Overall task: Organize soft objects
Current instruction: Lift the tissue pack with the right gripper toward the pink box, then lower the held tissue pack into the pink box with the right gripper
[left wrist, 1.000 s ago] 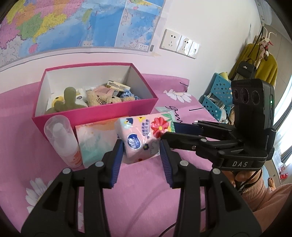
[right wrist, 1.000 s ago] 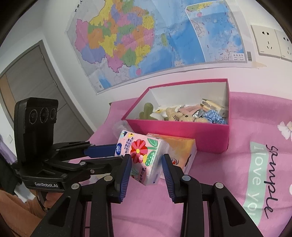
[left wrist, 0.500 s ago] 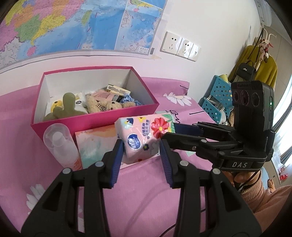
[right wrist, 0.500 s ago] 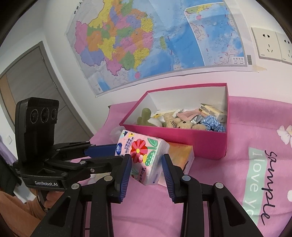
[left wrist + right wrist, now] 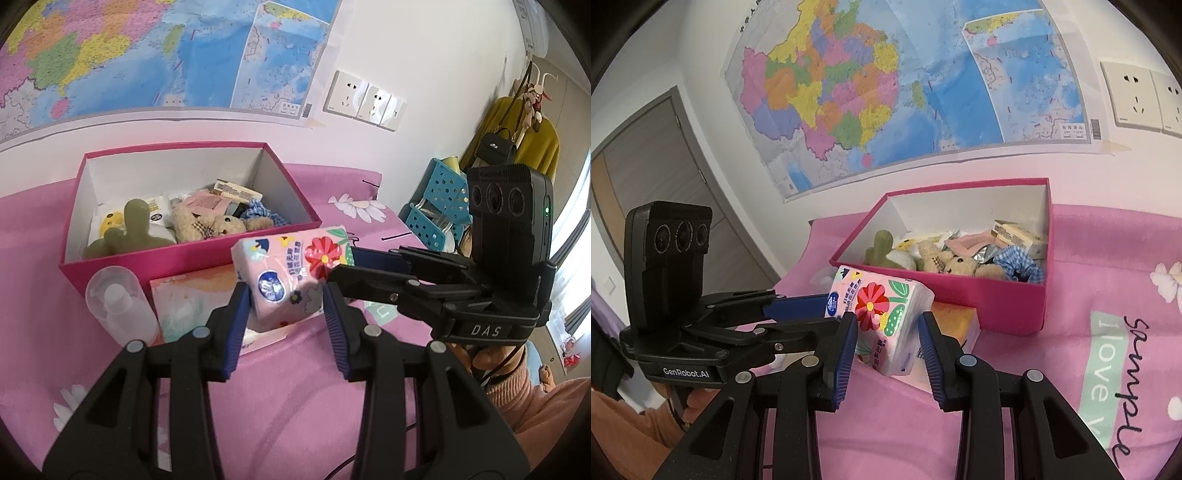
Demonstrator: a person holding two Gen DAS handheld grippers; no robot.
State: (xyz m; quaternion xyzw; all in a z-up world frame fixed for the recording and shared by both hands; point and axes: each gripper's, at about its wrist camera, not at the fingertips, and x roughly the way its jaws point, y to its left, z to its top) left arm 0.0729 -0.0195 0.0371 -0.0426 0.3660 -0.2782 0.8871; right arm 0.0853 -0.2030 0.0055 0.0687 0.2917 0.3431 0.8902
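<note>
A pink flowered tissue pack (image 5: 291, 273) (image 5: 882, 314) hangs in the air, held from two sides. My left gripper (image 5: 284, 325) is shut on its near end, and in the right wrist view it reaches in from the left (image 5: 812, 314). The right gripper (image 5: 888, 347) is shut on the pack's other end and enters from the right (image 5: 343, 266) in the left wrist view. Just behind stands an open pink box (image 5: 192, 254) (image 5: 960, 295) with a green cactus plush (image 5: 133, 229), teddy bears (image 5: 207, 225) and other small items inside.
Under the pack an orange tissue box (image 5: 192, 295) (image 5: 956, 321) lies against the pink box's front wall. A clear bottle (image 5: 118, 302) lies to its left. All rest on a pink bedcover (image 5: 295, 398). Blue baskets (image 5: 436, 206) stand at the right; a map hangs on the wall.
Both grippers have risen slightly with the tissue pack still held between them, so more of the pink box's inside shows. Their grip has not changed.
</note>
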